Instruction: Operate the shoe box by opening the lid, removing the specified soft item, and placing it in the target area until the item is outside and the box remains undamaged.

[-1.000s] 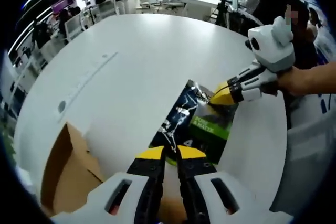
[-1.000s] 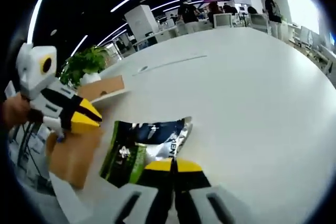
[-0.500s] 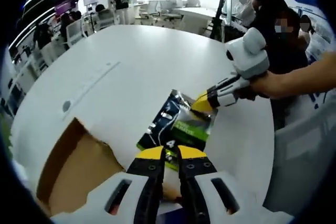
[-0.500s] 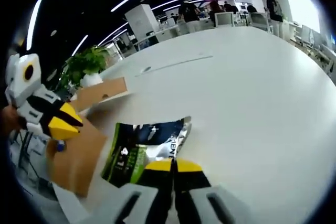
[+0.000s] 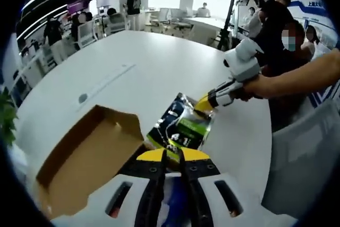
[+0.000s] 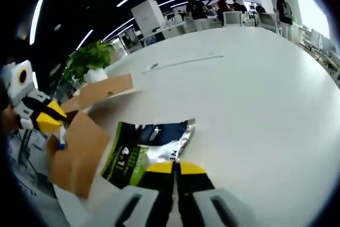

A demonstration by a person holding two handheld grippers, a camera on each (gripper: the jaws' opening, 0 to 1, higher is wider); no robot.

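While the left gripper view is being read: left gripper (image 5: 171, 154) jaws are nearly together, nothing seen gripped, open shoe box (image 5: 85, 155) lying left of them, soft packet (image 5: 181, 127) just ahead | right gripper view: packet edge is being pinched by right gripper (image 6: 173, 166) on white table (image 6: 255, 89); it is best being lowered flat, well apart from the box.

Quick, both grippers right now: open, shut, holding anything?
Left gripper: shut, nothing visibly held.
Right gripper: shut on the foil bag's edge, over the white table.

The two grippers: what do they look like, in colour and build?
Both match: the left gripper and right gripper have a white moulded body, black jaws and yellow tips. Seen from the side, the right gripper has black-and-white banding behind its yellow tip and a rounded white housing.
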